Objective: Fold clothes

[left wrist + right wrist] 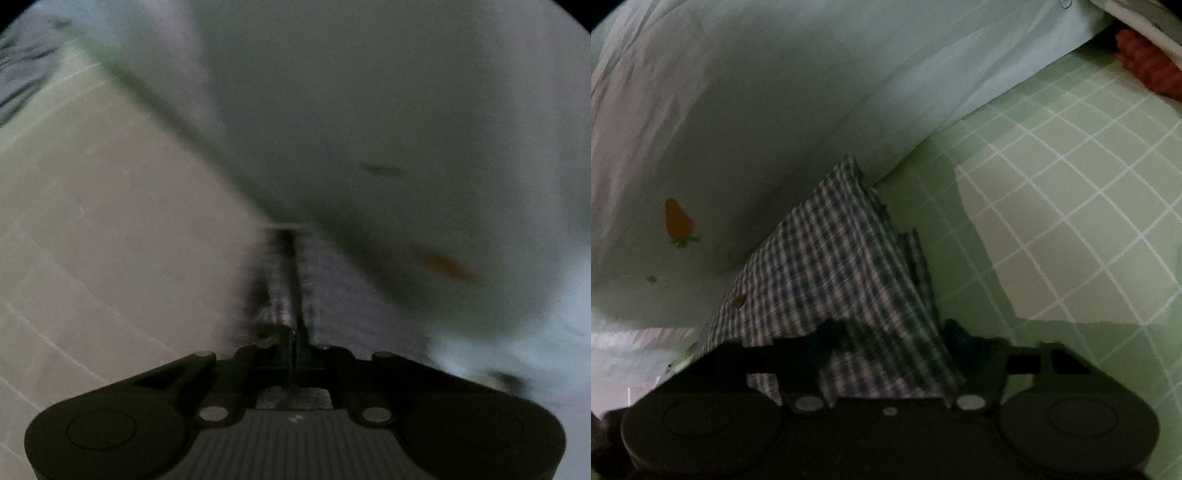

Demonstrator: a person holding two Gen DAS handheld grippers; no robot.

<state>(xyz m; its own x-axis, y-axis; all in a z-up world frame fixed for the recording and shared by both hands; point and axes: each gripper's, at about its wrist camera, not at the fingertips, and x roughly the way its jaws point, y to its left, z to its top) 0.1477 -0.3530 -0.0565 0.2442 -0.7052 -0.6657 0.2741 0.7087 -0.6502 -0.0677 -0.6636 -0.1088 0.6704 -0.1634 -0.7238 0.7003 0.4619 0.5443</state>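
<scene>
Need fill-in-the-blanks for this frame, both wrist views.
The left tool is ____.
The pale garment bears an orange ____.
The green sheet carries a white ____.
Missing: shut, carrot, grid.

Dim, heavy motion blur in the left wrist view, sharper right, dark curved fisheye corners
</scene>
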